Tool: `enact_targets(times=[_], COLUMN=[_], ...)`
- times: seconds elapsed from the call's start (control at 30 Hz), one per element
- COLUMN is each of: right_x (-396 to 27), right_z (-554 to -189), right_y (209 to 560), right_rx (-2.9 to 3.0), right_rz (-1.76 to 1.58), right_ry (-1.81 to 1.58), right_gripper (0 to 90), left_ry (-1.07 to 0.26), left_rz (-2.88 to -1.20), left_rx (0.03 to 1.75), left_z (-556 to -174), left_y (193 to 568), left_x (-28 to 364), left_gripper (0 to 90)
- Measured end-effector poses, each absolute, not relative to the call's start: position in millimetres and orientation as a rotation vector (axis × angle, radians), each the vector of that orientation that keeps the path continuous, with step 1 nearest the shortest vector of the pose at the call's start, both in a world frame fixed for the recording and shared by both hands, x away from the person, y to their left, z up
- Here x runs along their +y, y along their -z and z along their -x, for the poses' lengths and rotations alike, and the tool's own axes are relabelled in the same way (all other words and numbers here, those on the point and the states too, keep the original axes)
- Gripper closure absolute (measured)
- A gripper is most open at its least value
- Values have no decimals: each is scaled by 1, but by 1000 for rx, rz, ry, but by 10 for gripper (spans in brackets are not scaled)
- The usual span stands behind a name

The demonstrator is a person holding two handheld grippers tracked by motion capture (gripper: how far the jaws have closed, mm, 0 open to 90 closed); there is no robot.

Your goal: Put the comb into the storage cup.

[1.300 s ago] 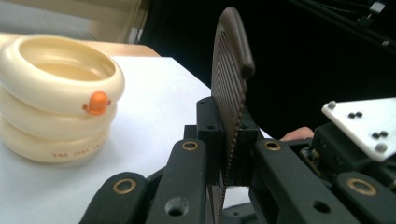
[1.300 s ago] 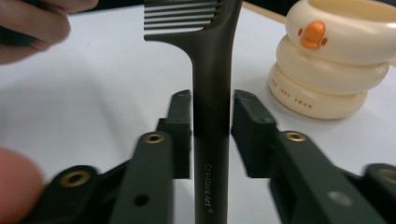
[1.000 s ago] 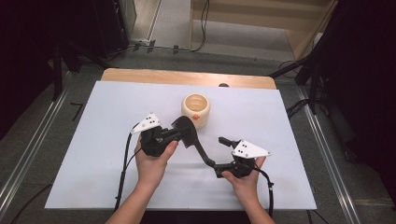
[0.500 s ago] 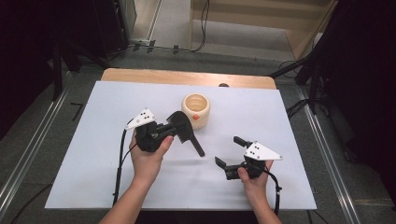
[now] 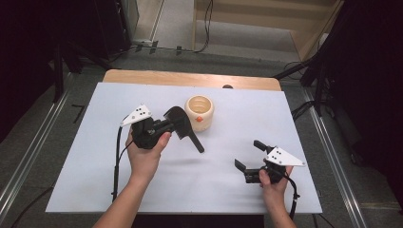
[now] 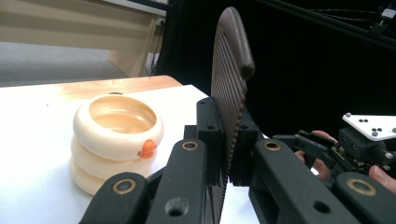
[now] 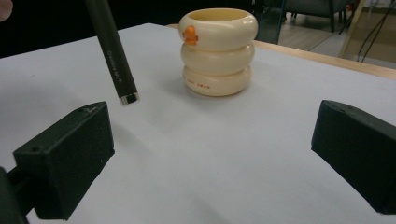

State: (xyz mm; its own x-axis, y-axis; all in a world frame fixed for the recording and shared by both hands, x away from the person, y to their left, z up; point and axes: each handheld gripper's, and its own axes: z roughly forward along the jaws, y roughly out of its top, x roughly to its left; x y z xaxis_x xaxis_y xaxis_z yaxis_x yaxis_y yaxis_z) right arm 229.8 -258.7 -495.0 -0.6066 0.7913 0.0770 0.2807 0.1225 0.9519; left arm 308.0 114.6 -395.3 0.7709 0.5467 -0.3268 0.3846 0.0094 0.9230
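A dark utensil (image 5: 192,140) with a ribbed flat head (image 6: 231,70) and a long handle (image 7: 112,51) is held by my left gripper (image 5: 166,124), which is shut on it near the head. The handle slants down to the right, its end above the white table. Just behind it stands a cream ringed cup (image 5: 199,112) with a small orange knob (image 6: 147,148). My right gripper (image 5: 249,154) sits near the table's front right. Its jaws have just been opening and now stand wide apart with nothing between them (image 7: 210,154).
A white sheet (image 5: 237,190) covers the table, with a wooden strip (image 5: 190,78) along the far edge. Metal rails (image 5: 328,142) run along both sides. Dark equipment and cables lie on the floor beyond.
My right gripper has drawn away from the handle's end, moving right and toward the front edge with its jaws wider. The left hand and the utensil shifted slightly left.
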Motion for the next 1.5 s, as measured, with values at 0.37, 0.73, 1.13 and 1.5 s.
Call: enact_targets(times=[0.37,0.73,1.13,1.5], right_x=[-288,-305,-322,-324], right_z=[-217,-208,-201,-203], right_y=[497,502,506,510], right_rx=[1912,1906,1897,1903], right_rz=[-1080,-1090,-1118,-1135], right_ry=[-1473,-1465,-1455,-1481], right_gripper=[0,0,0,0], left_ry=[-180,-200,-189,-209], left_rz=[-1589,-1577,-1543,-1513], left_rx=[764,765,760,768], left_z=[-315,-322,-331,-340], left_y=[385,377,366,359], left_x=[126,130,135,143], left_gripper=[867,867,867,867])
